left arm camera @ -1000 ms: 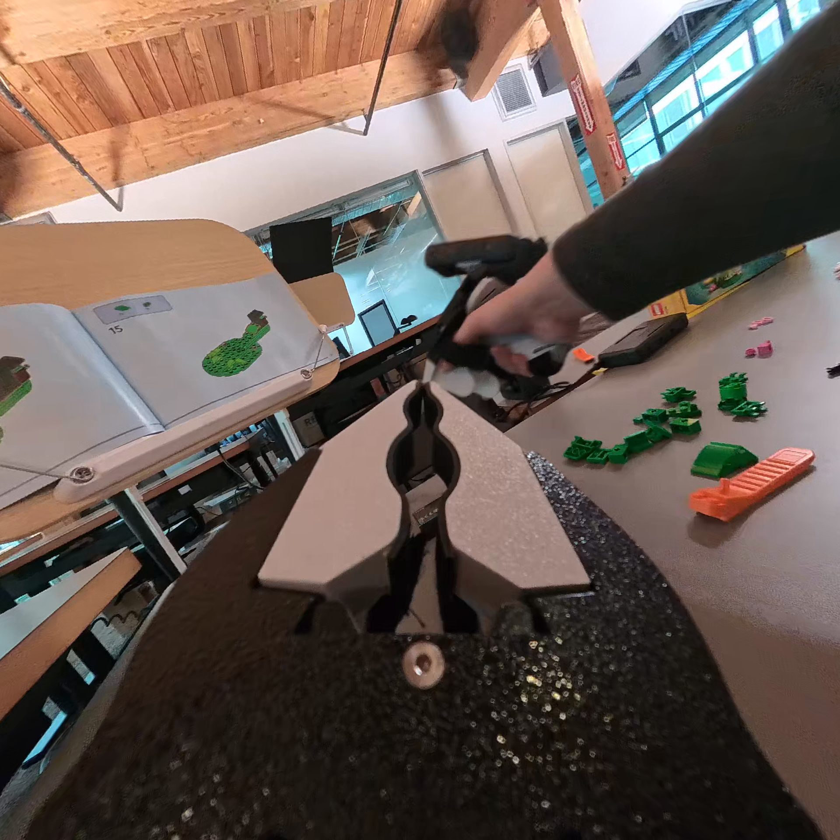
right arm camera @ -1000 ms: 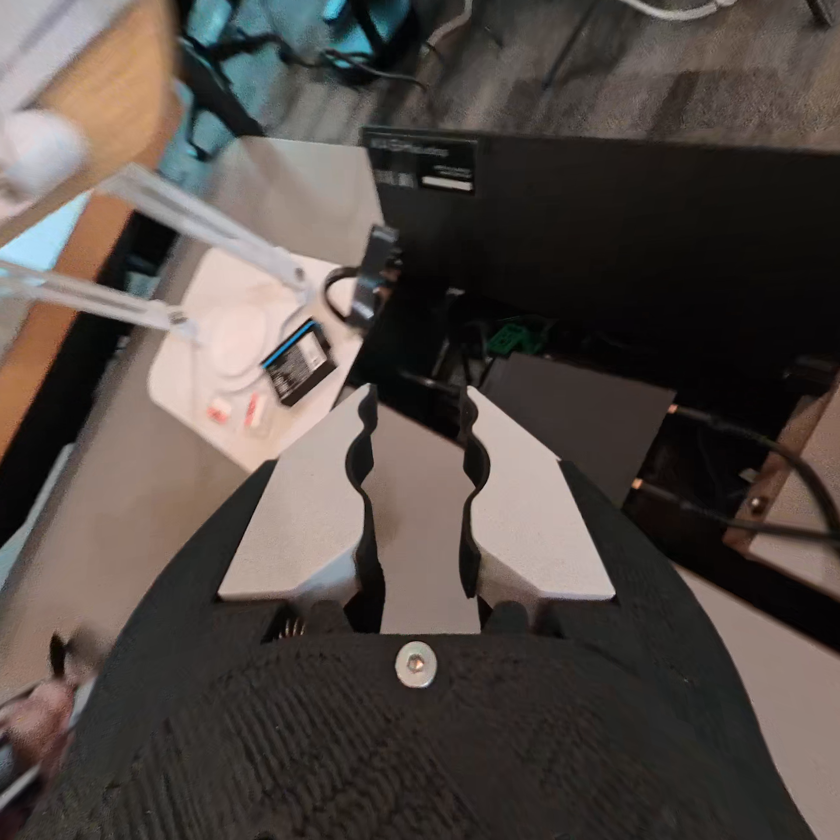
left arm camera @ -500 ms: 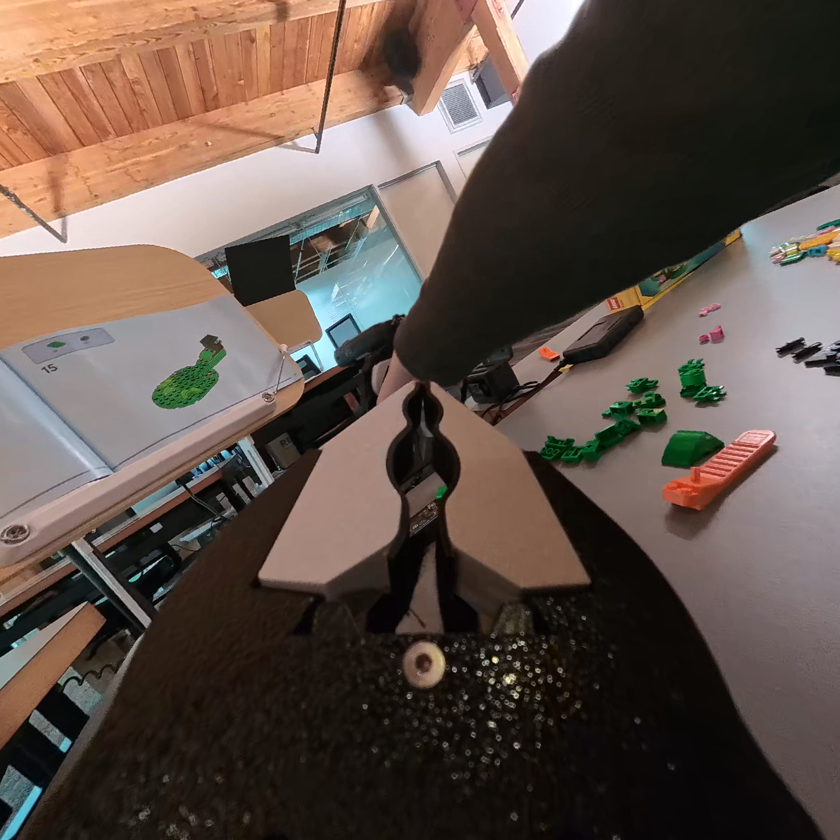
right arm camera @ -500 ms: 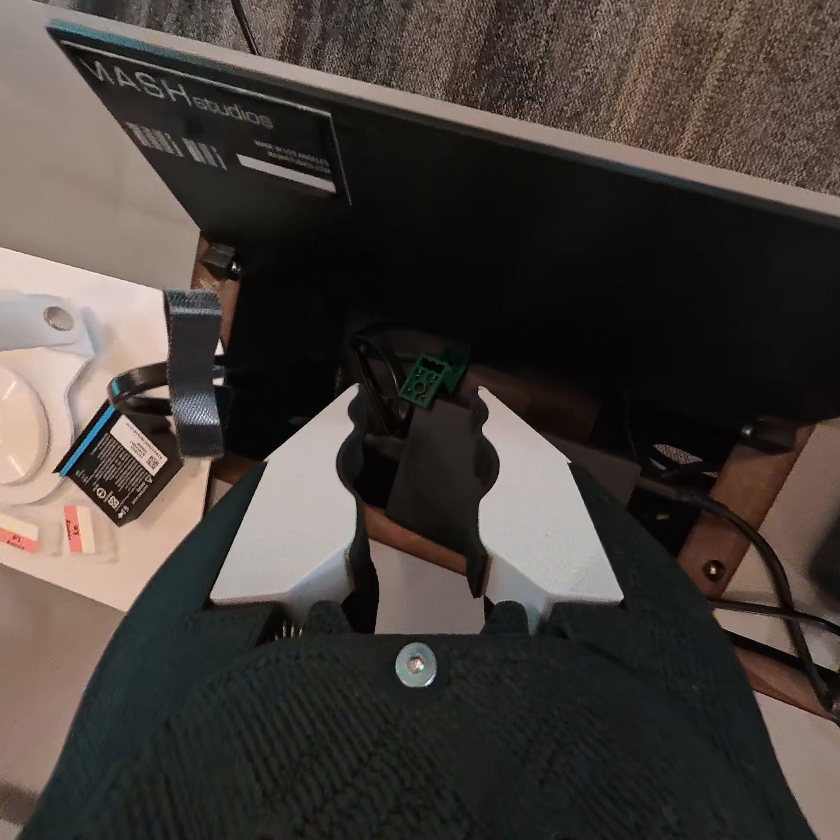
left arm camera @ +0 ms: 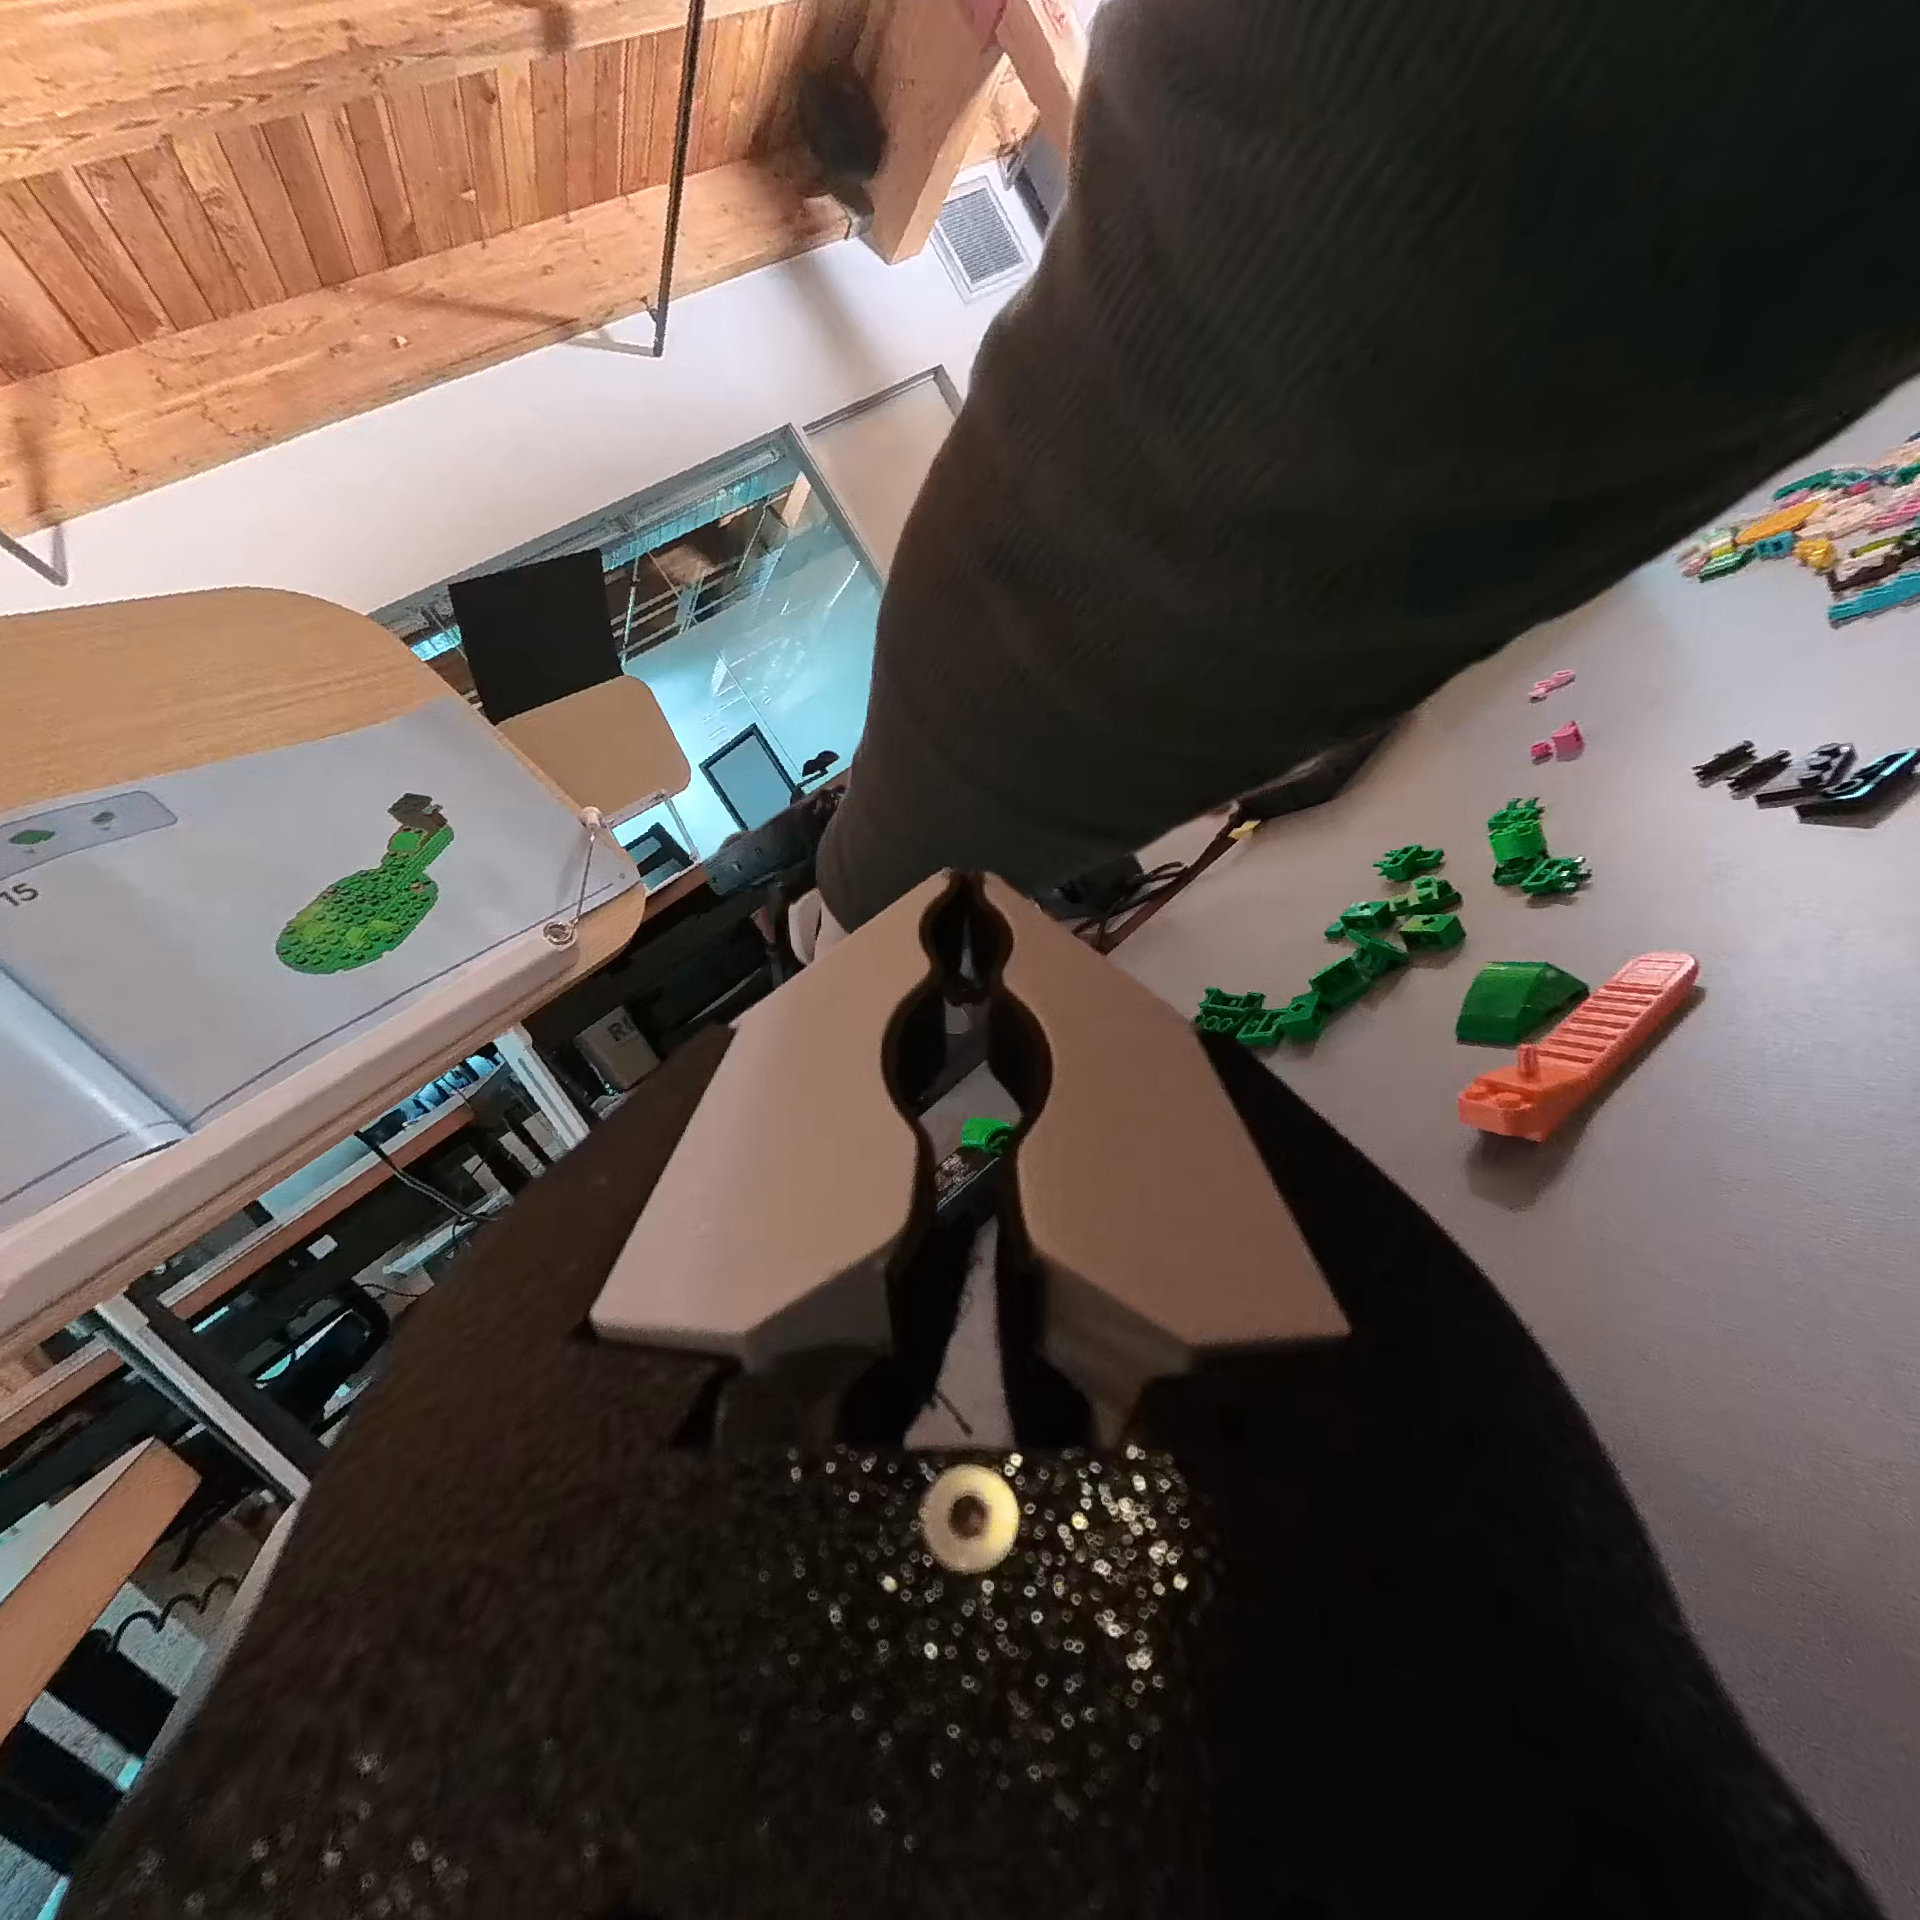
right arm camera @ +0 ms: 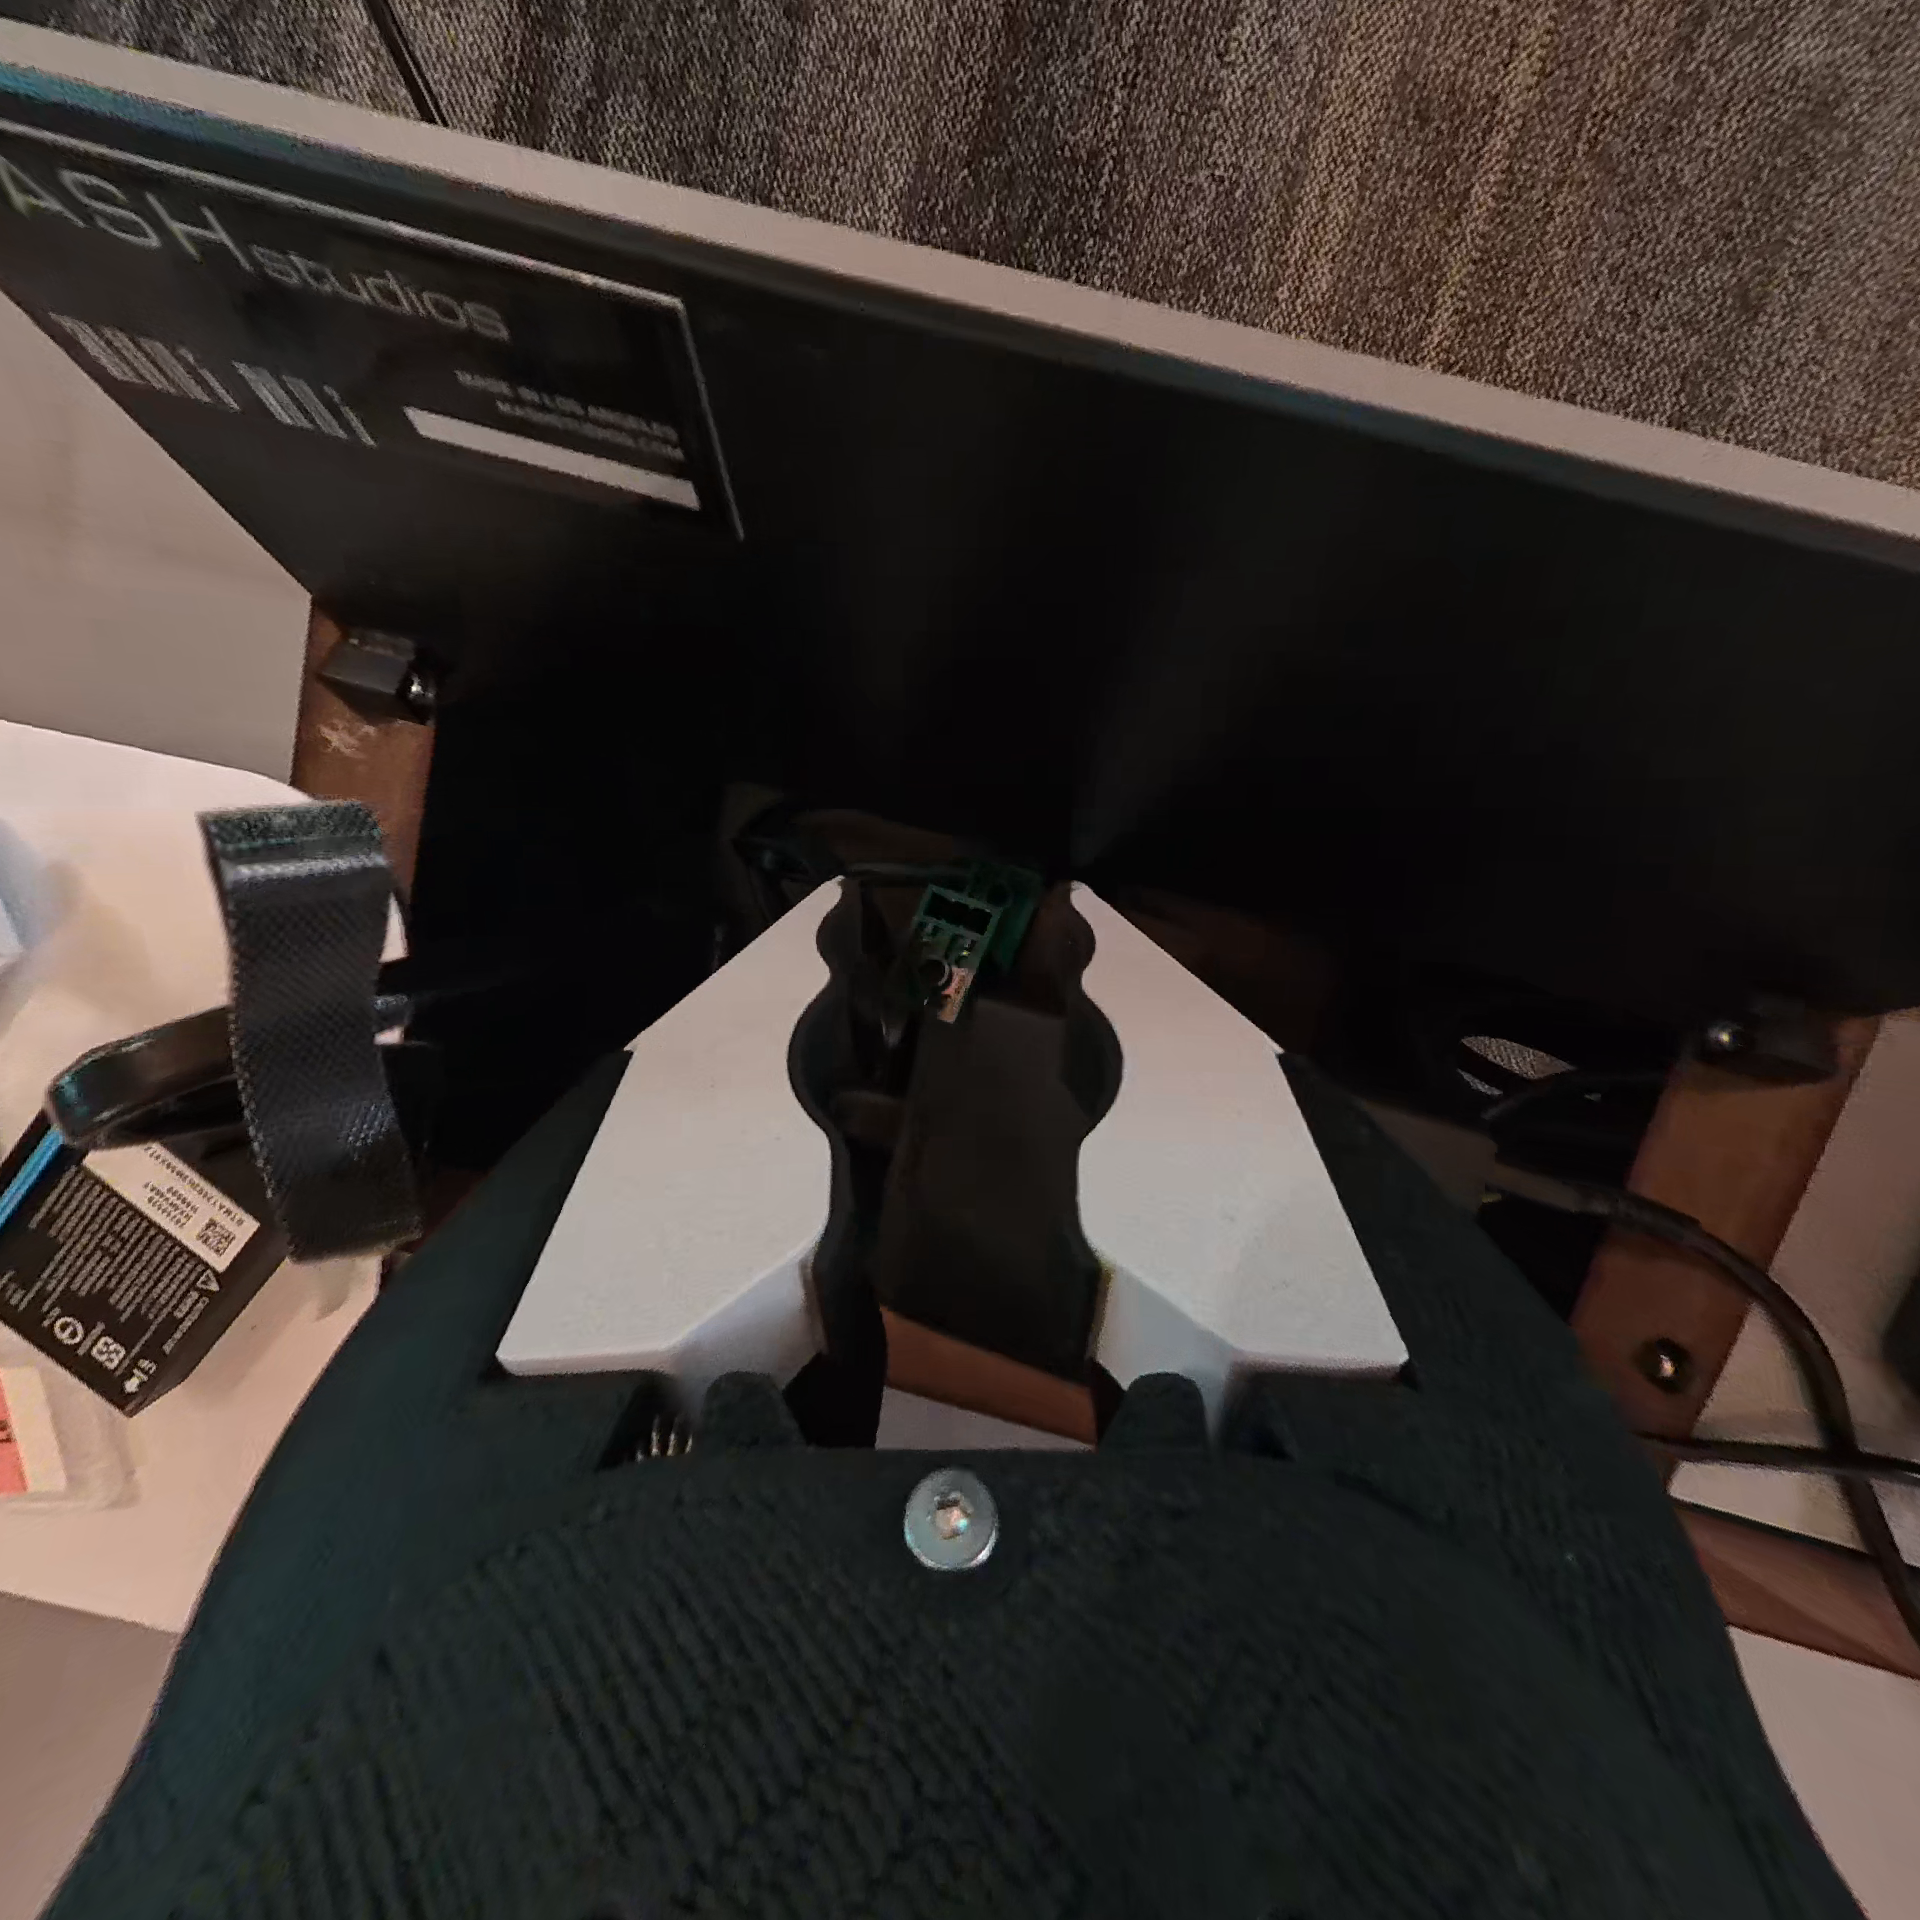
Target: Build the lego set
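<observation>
Patience pays here: the right tongs (right arm camera: 956, 914), parted wide and empty, should come on squarely along the small dark-green plastic brick (right arm camera: 971, 925) fallen into the dark gap behind the worktop (left arm camera: 1662, 1299), and pinch only once both tips flank it, clear of the black cables beside. That brick sits just at the tip mouth, between the tips. The left tongs (left arm camera: 968, 894) hover nearly shut, seemingly holding nothing, above the worktop's edge.
</observation>
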Demonstrator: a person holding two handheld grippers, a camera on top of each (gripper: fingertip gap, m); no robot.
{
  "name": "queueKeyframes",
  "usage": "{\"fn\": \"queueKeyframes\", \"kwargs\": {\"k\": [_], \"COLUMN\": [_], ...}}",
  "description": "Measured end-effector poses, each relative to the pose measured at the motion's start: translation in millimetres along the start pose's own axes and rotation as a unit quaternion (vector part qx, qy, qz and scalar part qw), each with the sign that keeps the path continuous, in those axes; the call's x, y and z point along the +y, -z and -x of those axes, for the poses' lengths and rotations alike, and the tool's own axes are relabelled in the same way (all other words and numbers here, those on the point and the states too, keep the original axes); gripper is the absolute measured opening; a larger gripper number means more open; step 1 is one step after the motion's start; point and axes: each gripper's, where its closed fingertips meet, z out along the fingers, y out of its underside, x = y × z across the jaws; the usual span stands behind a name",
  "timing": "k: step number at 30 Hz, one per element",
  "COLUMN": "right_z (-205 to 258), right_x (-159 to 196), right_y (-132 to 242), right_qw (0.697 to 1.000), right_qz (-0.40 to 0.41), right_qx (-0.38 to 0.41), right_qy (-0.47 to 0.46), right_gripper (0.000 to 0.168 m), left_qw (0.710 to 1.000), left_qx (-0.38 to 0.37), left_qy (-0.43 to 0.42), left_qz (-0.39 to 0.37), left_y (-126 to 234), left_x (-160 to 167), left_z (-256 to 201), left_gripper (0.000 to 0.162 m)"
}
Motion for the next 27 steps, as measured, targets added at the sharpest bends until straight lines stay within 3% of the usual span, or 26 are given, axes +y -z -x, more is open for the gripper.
{"fn": "queueKeyframes", "kwargs": {"k": [5, 8, 16, 22, 27], "right_z": [-2, -4, -3, 30, 49], "right_x": [2, 4, -7, -4, 51], "right_y": [-6, -7, 16, 83, 166], "right_qw": [1.000, 1.000, 0.998, 0.982, 0.937], "right_qz": [0.006, 0.013, -0.022, -0.104, -0.157], "right_qx": [0.008, 0.019, 0.017, -0.133, -0.297], "right_qy": [-0.002, 0.006, 0.054, 0.089, 0.094], "right_gripper": [0.041, 0.017, 0.015, 0.014, 0.014], "left_qw": [1.000, 1.000, 1.000, 1.000, 0.999], "left_qx": [0.004, 0.005, 0.000, -0.012, -0.025], "left_qy": [0.001, 0.002, 0.009, 0.013, 0.030], "left_qz": [0.004, 0.005, 0.007, 0.003, -0.005], "left_y": [-1, -1, -1, 1, 2], "left_x": [1, 2, 3, 2, 0], "left_z": [-1, -1, 1, 6, 12], "left_gripper": [0.000, 0.000, 0.000, 0.000, 0.000]}}
